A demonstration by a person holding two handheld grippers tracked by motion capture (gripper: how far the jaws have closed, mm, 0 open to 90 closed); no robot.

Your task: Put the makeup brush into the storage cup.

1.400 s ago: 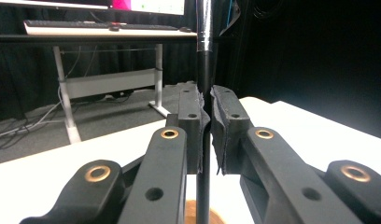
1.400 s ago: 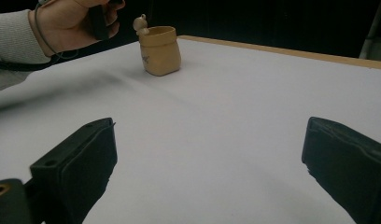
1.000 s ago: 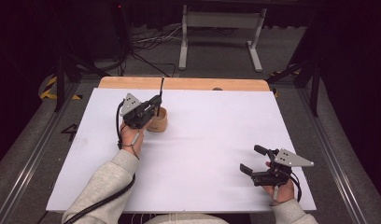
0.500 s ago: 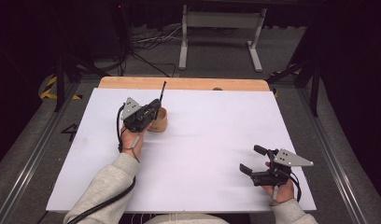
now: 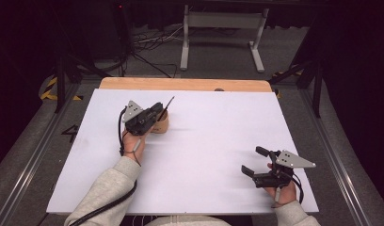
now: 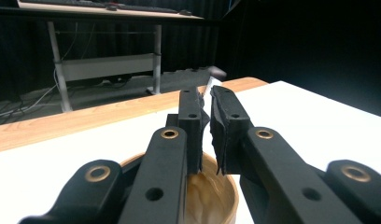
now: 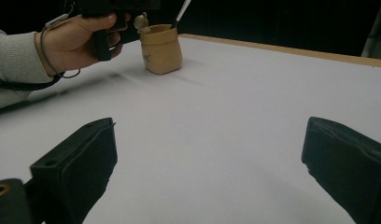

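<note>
The left gripper (image 5: 155, 112) is hovering over a small tan cup (image 5: 160, 125) that is standing on the white surface (image 5: 218, 141) toward its far left part. Its jaws are drawn narrow, nearly together, and are pinching a thin dark stick (image 5: 167, 104) that is slanting up and away over the cup; whether its lower end is reaching into the cup I cannot tell. In the left gripper view the cup's rim (image 6: 228, 186) is lying directly below the jaws. The right gripper (image 5: 256, 162) is resting well apart near the surface's right front corner, its jaws standing wide with nothing between them, pointing across toward the cup (image 7: 162, 49).
</note>
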